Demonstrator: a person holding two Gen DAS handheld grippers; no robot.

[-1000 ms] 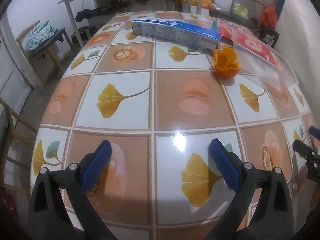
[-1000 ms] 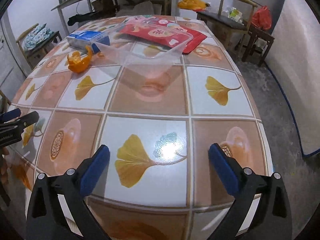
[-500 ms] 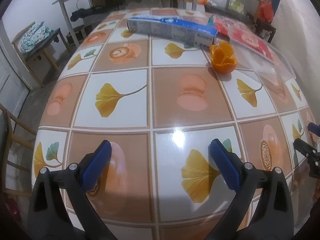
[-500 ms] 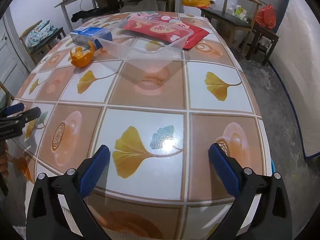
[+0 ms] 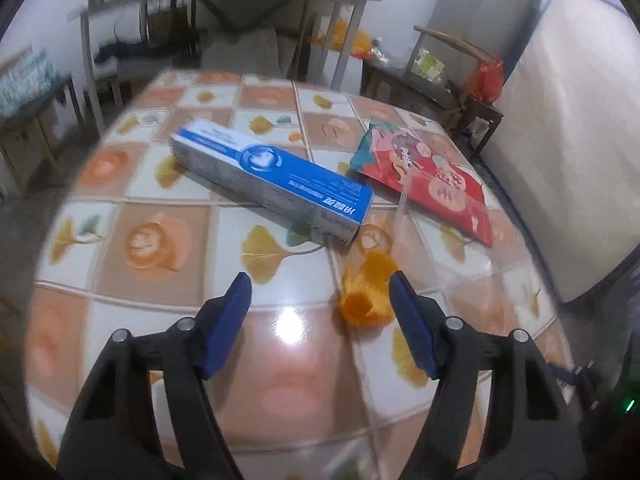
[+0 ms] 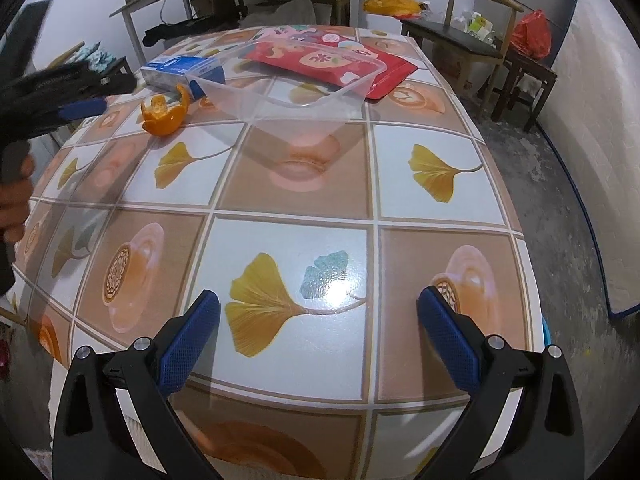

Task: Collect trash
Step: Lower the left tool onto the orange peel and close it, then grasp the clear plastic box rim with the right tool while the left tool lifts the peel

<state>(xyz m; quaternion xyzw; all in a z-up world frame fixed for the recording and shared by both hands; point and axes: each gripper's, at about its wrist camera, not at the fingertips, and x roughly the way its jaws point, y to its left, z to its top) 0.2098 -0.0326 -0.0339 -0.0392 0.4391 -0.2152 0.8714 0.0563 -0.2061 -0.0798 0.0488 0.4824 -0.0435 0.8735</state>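
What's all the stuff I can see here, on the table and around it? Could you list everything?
orange peel: one, orange, on the table between the box and the tub
toothpaste box: one, blue and white, lying flat at the table's far side
clear plastic tub: one, transparent, empty, past the table's middle
snack packet: one, red, flat, partly behind the tub
table: one, tiled pattern with ginkgo leaves and cups
wooden chair: one, brown, beyond the table
red plastic bag: one, near the chair
left tongs: black with blue pads, just been closing, nothing gripped, peel near the right pad
right tongs: black with blue pads, open, above the table's near edge
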